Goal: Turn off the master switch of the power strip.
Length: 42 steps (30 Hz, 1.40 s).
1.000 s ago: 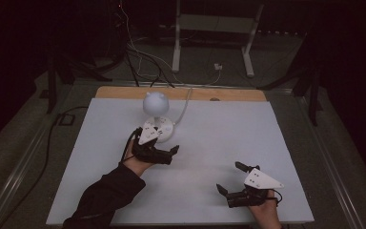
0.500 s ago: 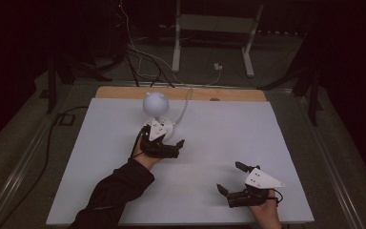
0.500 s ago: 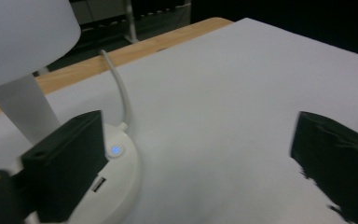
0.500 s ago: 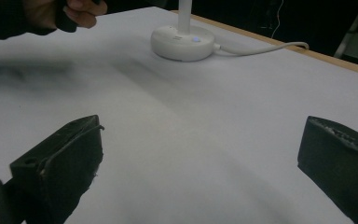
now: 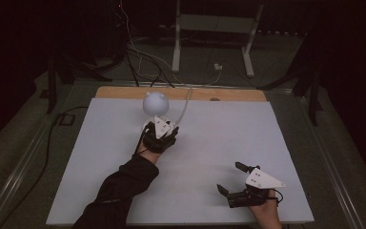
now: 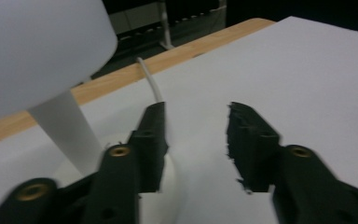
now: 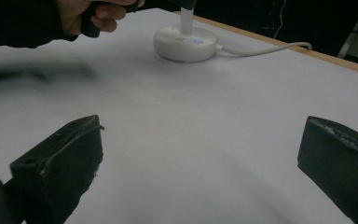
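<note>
The worktop [image 5: 248, 143] has a smooth, matt white sheet over it, with a strip of bare pale wood [image 5: 228, 94] along its far edge behind the lamp [image 5: 155, 102]. The lamp looks like smooth white plastic, its round shade matt, its base [image 7: 185, 43] faintly glossy, and its white cable [image 7: 261, 48] rubbery and smooth. The black jaws of the left gripper [image 6: 196, 135] look like matt, slightly rough plastic with brass-coloured metal screws [image 6: 120, 150], and the sleeve [image 5: 119, 186] beside the lamp is dark cloth.

- white lamp [image 5: 155, 102] and its cord [image 5: 187, 102] block the far-centre of the table [image 5: 276, 143]
- wide bare room between both grippers and along the right side
</note>
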{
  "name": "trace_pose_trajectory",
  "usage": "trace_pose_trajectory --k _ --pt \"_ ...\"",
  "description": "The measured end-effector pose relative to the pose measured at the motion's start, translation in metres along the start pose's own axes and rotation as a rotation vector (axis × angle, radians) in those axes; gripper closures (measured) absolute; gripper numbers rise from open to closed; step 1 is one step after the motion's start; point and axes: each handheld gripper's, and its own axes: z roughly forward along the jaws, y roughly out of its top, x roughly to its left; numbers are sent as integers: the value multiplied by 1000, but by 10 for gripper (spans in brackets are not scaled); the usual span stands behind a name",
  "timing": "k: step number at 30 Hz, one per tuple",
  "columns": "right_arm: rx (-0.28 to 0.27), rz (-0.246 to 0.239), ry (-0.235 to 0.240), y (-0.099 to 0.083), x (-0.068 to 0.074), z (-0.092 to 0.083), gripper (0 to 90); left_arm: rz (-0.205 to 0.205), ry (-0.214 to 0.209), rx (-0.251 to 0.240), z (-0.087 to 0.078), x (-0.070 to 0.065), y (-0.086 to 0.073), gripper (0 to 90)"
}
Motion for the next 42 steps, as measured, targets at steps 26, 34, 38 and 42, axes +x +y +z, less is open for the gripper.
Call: trace_pose_trajectory --k 26,34,38,42 --pt "-2 14 10 -1 -1 -1 0 227 135 153 47 5 -22 900" --pt "-4 10 16 0 0 -1 0 220 129 188 52 9 -24 900" --pt "-5 11 16 0 -1 -2 0 221 124 190 53 9 -23 900" --pt "-4 12 16 0 -1 -2 0 229 136 210 54 9 -22 900"
